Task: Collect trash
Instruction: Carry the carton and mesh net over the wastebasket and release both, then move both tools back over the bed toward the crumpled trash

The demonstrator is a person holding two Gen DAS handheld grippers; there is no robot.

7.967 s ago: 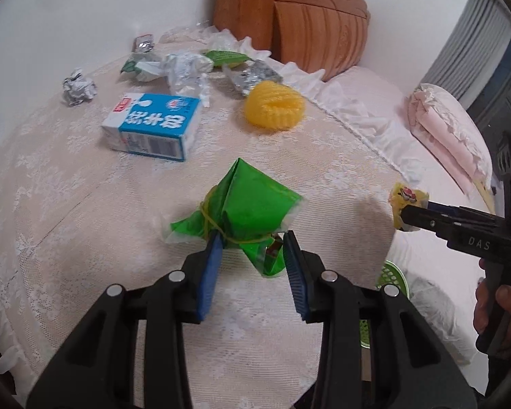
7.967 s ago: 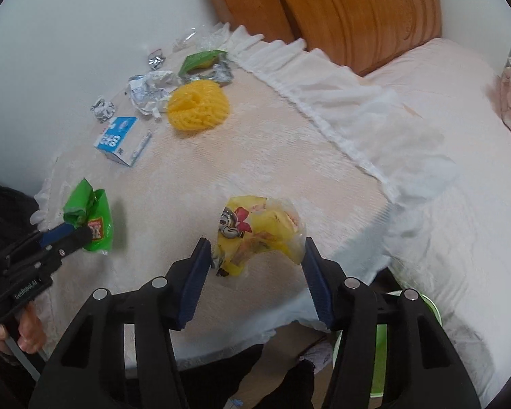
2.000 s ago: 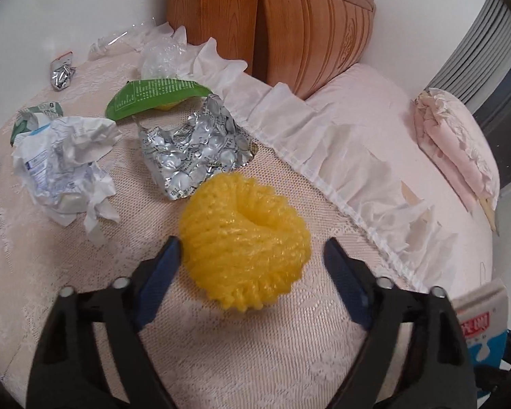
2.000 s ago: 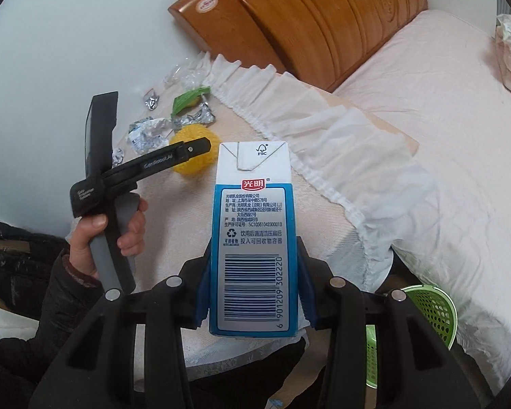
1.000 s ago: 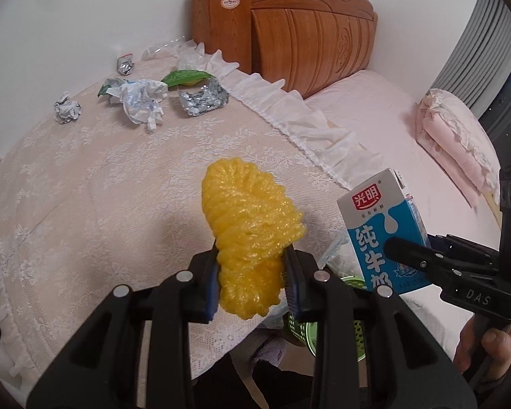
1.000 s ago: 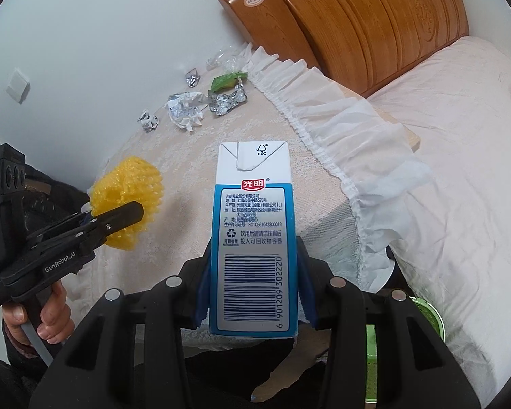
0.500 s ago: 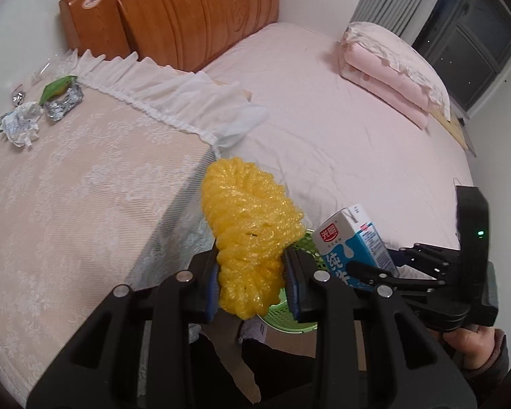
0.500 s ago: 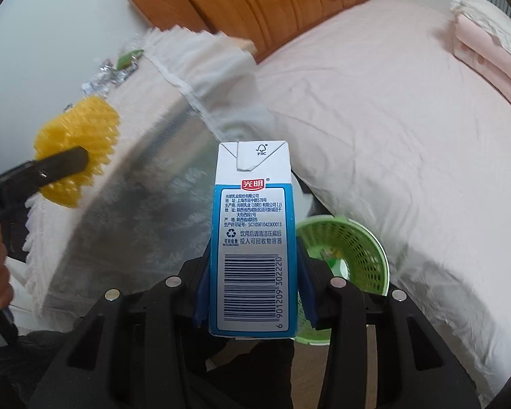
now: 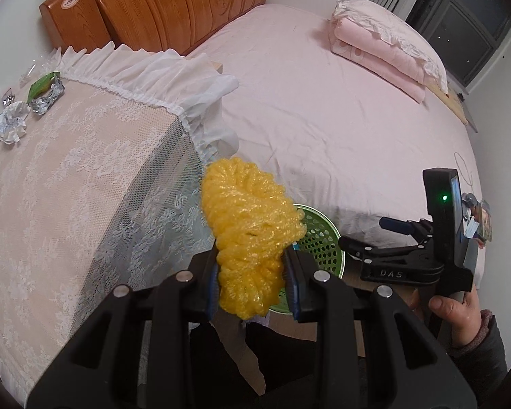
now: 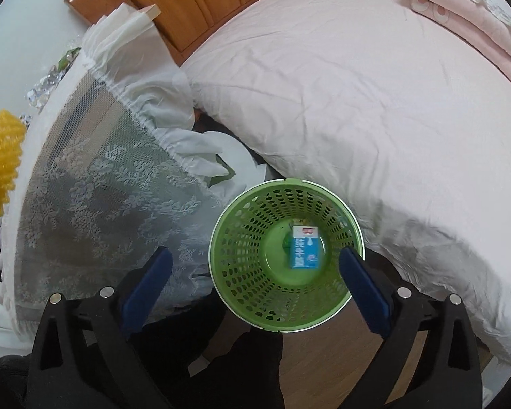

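Observation:
My left gripper (image 9: 252,284) is shut on a yellow foam fruit net (image 9: 248,235), held in the air past the table's corner, above the green perforated trash basket (image 9: 318,242). The net also shows at the left edge of the right wrist view (image 10: 0,150). My right gripper (image 10: 253,274) is open and empty, directly over the basket (image 10: 245,262). The blue and white milk carton (image 10: 304,247) lies at the basket's bottom beside other trash. The right gripper shows in the left wrist view (image 9: 368,238), to the right of the basket.
The lace-covered table (image 9: 68,177) holds crumpled paper (image 9: 10,124), a foil blister pack (image 9: 47,100) and a green wrapper (image 9: 42,83) at its far end. A pink bed (image 9: 323,112) with a folded quilt (image 9: 381,44) lies beside the basket. A wooden headboard (image 9: 173,3) stands behind.
My right gripper has opened and the milk carton has dropped into the basket. My left gripper with the yellow net has moved a little nearer the basket.

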